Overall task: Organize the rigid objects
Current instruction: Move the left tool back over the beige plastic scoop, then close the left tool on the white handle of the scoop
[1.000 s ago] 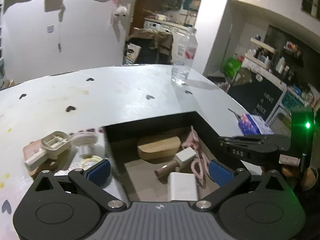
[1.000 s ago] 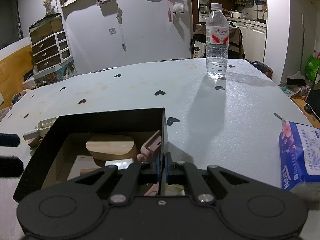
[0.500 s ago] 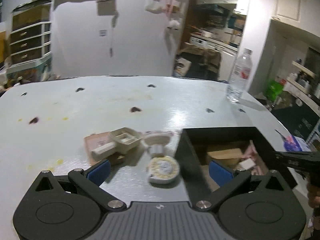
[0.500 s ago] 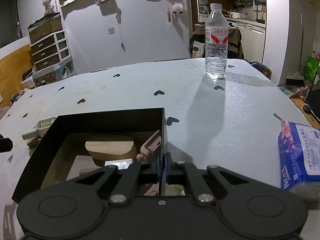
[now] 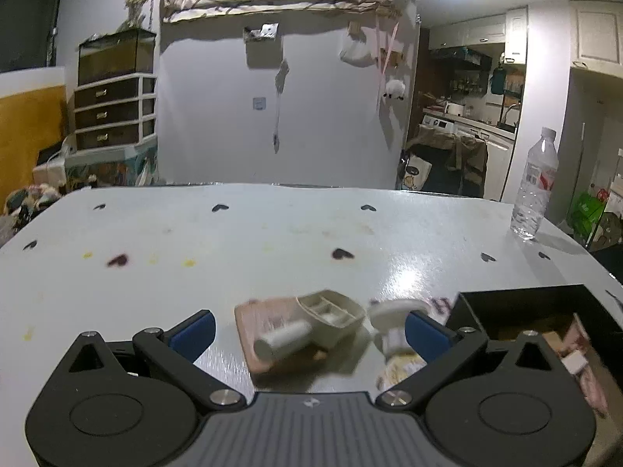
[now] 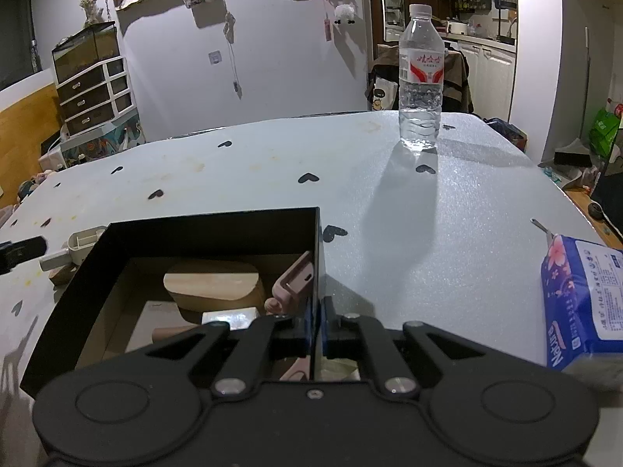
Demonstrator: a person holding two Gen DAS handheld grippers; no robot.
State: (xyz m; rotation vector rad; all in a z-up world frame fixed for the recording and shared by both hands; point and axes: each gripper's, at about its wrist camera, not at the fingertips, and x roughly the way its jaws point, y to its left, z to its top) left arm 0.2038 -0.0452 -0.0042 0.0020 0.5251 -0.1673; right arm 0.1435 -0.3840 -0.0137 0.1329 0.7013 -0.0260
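Black box [image 6: 218,233]: open-topped, on the white table [image 6: 272,163]; holds a wooden oval block [image 6: 212,284], a pink plastic piece [image 6: 296,280] and a white block, partly hidden by the gripper body.
Right gripper [image 6: 316,327]: pads pinched on the box's right wall.
Left gripper [image 5: 307,329]: fingers wide, empty, around the blurred beige scoop [image 5: 311,321].
Bottle [image 6: 421,81]: red label, characters unreadable.
Tissue pack [image 6: 580,295]: blue, cut off at right.
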